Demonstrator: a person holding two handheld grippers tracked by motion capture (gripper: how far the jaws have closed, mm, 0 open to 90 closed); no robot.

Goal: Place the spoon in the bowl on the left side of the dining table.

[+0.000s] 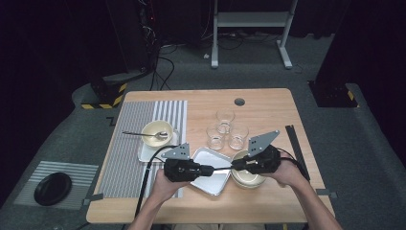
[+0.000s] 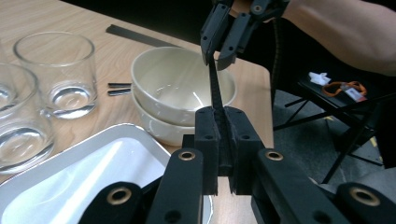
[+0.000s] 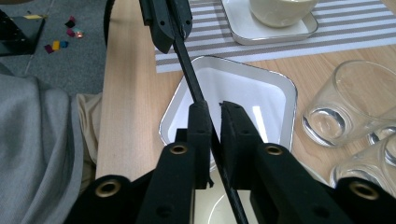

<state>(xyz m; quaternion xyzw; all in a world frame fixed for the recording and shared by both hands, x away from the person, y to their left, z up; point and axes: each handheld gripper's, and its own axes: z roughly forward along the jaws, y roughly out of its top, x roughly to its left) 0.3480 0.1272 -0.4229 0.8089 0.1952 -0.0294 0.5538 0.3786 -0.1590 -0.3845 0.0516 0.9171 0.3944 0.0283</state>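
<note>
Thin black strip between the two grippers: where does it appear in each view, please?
High view: the thin black strip lies low in the centre, level, above the white tray.
Left gripper view: centre, rising from the near jaws; the tray is at lower left.
Right gripper view: slanting from top centre down between the near jaws; the tray lies behind it.
Shared landmark: the white tray.

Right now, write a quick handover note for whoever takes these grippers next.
Left gripper: shut on one end of the black strip.
Right gripper: jaws around the other end, a gap showing at one pad, so not a firm grip.
Strip hangs between them over the tray, beside the stacked bowls.
Done: strip lifted off the table.
Left: set it down; where is not clear.
</note>
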